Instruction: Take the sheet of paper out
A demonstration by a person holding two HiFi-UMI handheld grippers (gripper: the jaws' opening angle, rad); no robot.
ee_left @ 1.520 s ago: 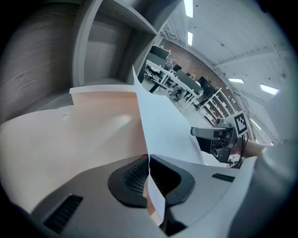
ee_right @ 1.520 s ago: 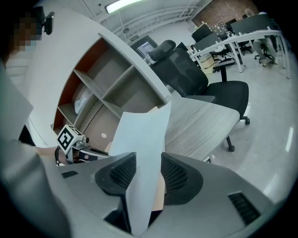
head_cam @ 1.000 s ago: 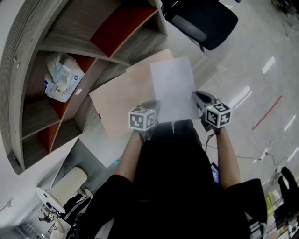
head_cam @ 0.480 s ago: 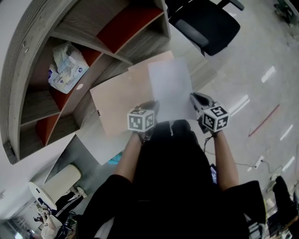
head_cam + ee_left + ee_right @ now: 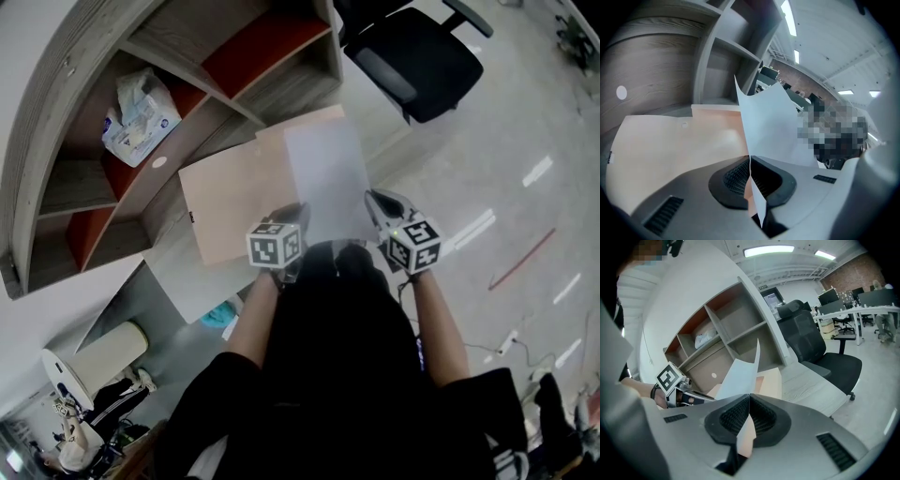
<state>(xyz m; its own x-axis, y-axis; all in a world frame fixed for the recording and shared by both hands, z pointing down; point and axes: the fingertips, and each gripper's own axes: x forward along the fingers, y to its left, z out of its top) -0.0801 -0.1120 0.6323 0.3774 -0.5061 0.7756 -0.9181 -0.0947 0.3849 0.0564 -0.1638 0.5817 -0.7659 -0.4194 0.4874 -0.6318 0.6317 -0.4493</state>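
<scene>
Grey-wood curved shelf unit [image 5: 56, 178] with red panels (a white plastic packet [image 5: 141, 117] sits in one compartment) stands left, with a black office chair [image 5: 422, 56] beyond. The white sheet of paper [image 5: 323, 178] rises over a peach flat folder [image 5: 230, 206]. The left hand-held gripper [image 5: 296, 217] and the right hand-held gripper [image 5: 373, 204] each clamp one of its near corners.

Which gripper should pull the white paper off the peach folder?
Probably the right gripper: it is shut on the white paper at its outer edge, past most of the peach folder. The left gripper is shut where paper and folder overlap, so it suits steadying the folder.
</scene>
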